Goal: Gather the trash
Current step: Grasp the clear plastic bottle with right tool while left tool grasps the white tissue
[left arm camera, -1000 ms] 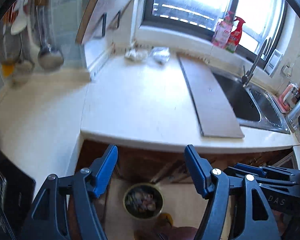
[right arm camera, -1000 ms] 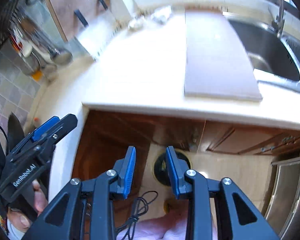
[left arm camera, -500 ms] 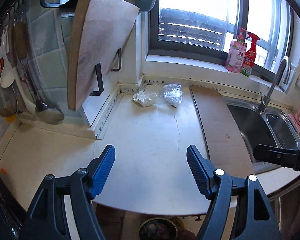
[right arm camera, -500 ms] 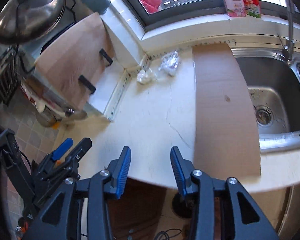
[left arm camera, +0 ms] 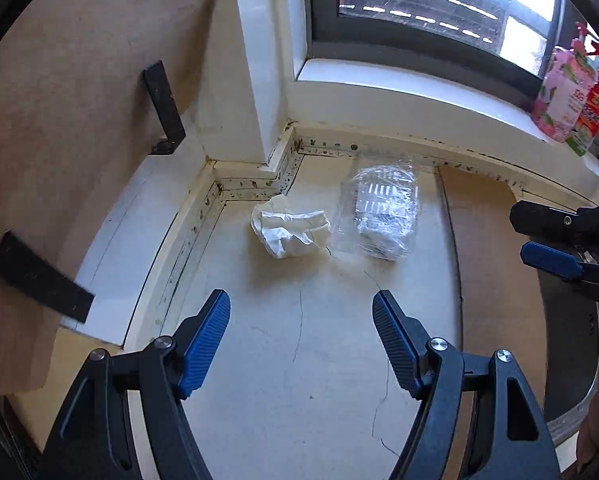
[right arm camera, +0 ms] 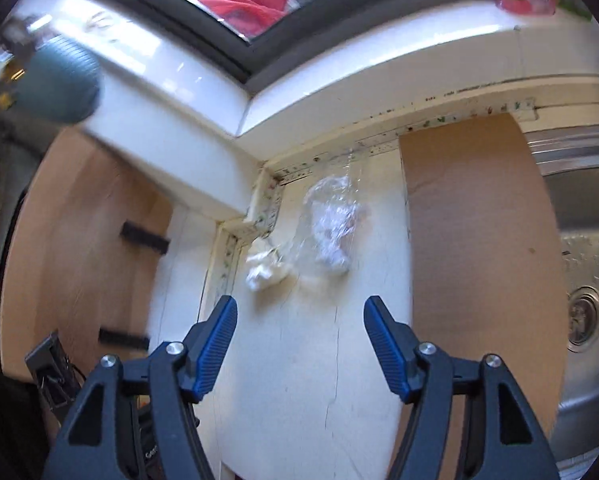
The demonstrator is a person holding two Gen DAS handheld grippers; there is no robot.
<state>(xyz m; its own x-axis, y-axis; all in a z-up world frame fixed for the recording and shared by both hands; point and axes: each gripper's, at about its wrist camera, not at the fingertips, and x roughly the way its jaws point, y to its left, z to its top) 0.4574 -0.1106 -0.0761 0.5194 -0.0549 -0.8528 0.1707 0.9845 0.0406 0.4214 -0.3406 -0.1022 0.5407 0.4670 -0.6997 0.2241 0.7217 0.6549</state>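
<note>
Trash wad & plastic wrap blurred w/ motion

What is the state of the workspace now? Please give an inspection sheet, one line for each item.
Surface: cream countertop, hairline cracks.
Job's things: crumpled white paper wad beside crinkled clear plastic wrapper, near the back corner.
Clutter: brown board lying beside the steel sink.
Grippers: left gripper and right gripper, jaws open, empty.
Cables: nothing seen.
Surroundings: window; pink and red spray bottles on the sill.
</note>
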